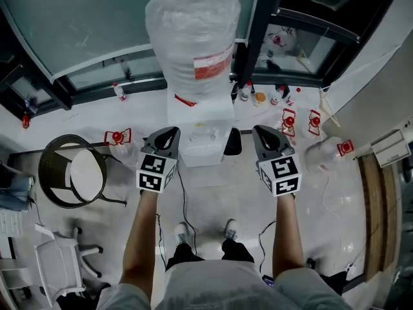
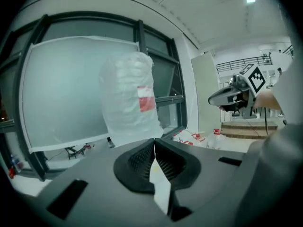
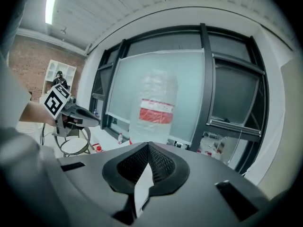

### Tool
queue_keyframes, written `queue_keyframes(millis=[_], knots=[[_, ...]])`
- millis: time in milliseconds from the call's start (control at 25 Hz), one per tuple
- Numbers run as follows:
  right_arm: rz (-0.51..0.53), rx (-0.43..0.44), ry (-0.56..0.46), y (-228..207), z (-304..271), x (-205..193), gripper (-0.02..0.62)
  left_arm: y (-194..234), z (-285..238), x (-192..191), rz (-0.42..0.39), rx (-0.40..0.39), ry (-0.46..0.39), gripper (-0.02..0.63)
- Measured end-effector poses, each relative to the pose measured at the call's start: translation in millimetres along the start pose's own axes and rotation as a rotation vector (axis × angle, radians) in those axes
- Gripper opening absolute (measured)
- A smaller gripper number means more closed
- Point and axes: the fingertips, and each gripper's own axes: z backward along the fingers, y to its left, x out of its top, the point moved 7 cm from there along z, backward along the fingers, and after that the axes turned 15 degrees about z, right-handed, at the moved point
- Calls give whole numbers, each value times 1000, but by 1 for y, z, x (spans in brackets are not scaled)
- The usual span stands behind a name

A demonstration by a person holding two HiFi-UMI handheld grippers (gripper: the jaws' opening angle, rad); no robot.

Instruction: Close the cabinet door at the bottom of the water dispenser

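Note:
The white water dispenser (image 1: 200,118) stands on the floor straight ahead, topped by a big bottle (image 1: 192,31) wrapped in clear plastic with a red label. From above, its bottom cabinet door cannot be made out; a dark panel (image 1: 232,141) sticks out at its right front. My left gripper (image 1: 169,132) is raised in front of the dispenser's left side, shut and empty. My right gripper (image 1: 261,129) is level with it to the right, also shut and empty. The left gripper view shows closed jaws (image 2: 154,140) aimed at the bottle (image 2: 130,103); the right gripper view (image 3: 148,144) shows the same bottle (image 3: 156,108).
A round dark stool (image 1: 70,170) stands to the left and a white chair (image 1: 61,257) at the lower left. Several red-capped water jugs (image 1: 290,118) lie on the floor to the right, another (image 1: 116,137) to the left. Cables trail by my feet (image 1: 184,231). Behind the dispenser are windows.

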Motion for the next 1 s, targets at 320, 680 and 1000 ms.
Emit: queue_keyframes(millis=[320, 680, 1000], knots=[[85, -14, -123, -2, 16, 77, 28, 0, 58, 67, -108, -12, -116, 21], [112, -56, -205, -13, 29, 107, 28, -6, 81, 130, -172, 10, -266, 23], [145, -55, -267, -14, 41, 134, 28, -18, 99, 165, -230, 0, -331, 23]])
